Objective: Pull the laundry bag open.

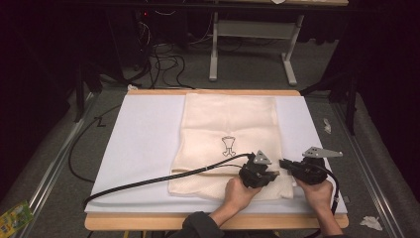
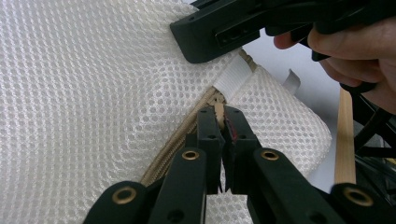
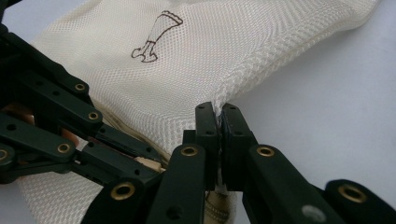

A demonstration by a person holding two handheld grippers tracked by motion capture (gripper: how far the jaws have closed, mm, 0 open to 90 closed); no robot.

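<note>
Two grippers are clamped shut on the mesh laundry bag (image 1: 228, 144) at its near right corner — left gripper (image 2: 223, 122) on the zipper pull (image 2: 219, 113), right gripper (image 3: 219, 120) on the edge, so the bag is anchored for unzipping.

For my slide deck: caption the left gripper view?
Left gripper shut on the mesh bag's zipper pull.

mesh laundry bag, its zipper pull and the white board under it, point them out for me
mesh laundry bag (image 1: 225, 119), high view, bare mesh above the printed drawing
zipper pull (image 2: 219, 113), left gripper view, tan tab pinched between the jaws
white board (image 1: 143, 139), high view, bare surface left of the bag
</note>
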